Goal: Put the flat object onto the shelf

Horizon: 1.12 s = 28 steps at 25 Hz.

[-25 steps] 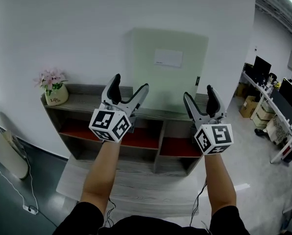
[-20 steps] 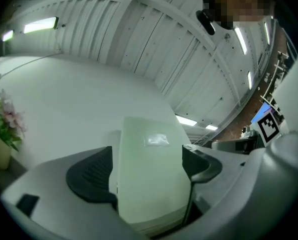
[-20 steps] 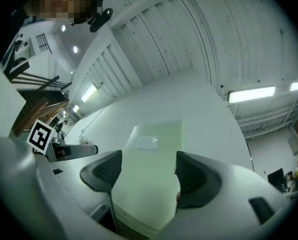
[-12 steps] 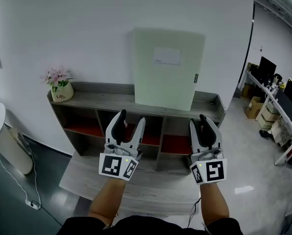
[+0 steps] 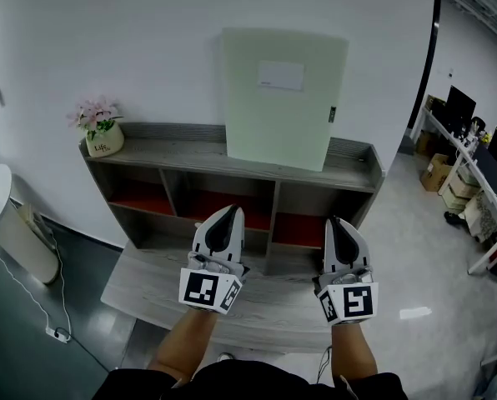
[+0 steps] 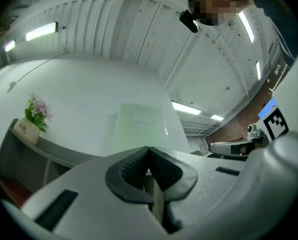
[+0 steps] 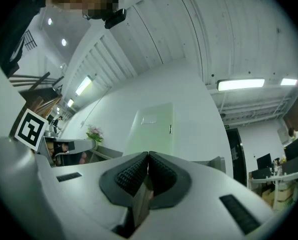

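All 3 views face the shelf [image 5: 182, 151], head view from above.

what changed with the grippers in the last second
Both the left gripper and the right gripper dropped lower and nearer the person, their jaws going from wide open to shut on nothing. Nothing was taken or let go. The flat green panel still stands on the shelf against the wall, flower pot at its left end.

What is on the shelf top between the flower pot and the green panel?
Nothing; the head view shows bare shelf top between flower pot and green panel.
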### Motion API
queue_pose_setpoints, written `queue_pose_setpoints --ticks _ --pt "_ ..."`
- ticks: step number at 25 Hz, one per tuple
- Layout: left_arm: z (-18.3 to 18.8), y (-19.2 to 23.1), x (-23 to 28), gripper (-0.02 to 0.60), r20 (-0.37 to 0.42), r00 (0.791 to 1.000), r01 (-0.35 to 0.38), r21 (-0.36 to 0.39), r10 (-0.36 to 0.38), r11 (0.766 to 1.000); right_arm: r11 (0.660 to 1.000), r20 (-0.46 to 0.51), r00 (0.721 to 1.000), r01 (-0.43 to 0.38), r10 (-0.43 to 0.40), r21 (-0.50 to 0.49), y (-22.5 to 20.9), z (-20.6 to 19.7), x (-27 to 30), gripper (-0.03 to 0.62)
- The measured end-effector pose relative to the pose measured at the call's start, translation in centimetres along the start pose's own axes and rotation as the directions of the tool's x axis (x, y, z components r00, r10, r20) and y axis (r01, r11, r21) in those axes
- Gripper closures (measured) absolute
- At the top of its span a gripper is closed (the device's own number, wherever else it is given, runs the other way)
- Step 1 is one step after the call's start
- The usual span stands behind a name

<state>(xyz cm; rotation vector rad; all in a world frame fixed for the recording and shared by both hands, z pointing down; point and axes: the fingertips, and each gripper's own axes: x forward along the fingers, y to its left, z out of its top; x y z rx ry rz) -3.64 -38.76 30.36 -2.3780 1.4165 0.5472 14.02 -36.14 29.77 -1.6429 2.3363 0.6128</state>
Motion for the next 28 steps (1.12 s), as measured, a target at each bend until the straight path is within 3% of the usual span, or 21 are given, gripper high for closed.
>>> queue_pose_setpoints --ticks 28 --pt "-1.3 -0.8 -2.3 0.574 -0.085 0.996 0.01 0.023 -0.008 1.0 0.998 -0.046 0.999 -0.022 0.025 0.066 2.8 -2.1 -1.0 0.571"
